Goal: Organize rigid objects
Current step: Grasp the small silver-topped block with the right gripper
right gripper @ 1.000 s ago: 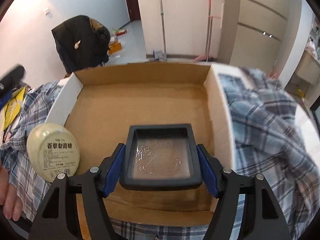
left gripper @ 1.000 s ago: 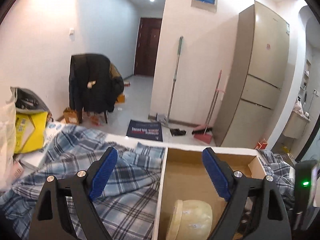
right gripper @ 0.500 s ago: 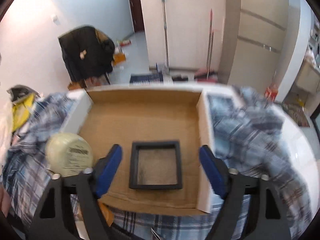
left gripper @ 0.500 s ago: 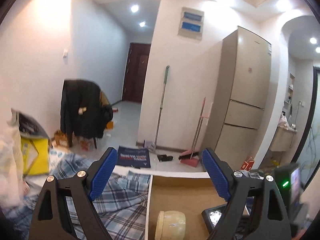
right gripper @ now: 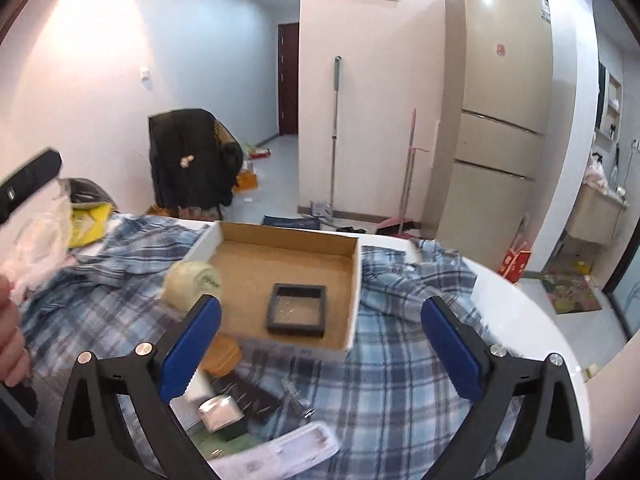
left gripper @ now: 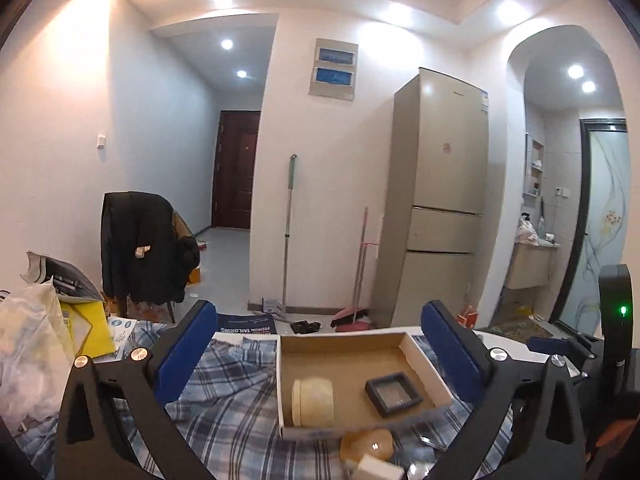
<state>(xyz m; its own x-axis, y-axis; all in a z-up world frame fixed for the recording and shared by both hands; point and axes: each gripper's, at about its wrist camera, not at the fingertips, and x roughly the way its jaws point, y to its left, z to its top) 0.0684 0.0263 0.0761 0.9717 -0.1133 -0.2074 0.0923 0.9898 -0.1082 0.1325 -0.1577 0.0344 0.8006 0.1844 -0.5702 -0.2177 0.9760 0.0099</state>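
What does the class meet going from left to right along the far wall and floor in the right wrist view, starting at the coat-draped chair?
Chair with black coat → dark door → mop → pink broom → fridge

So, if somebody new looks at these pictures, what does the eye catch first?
First the cardboard box on the plaid cloth, with a cream round tin standing on edge at its left wall and a black square case flat inside. Behind stands a tall beige fridge.
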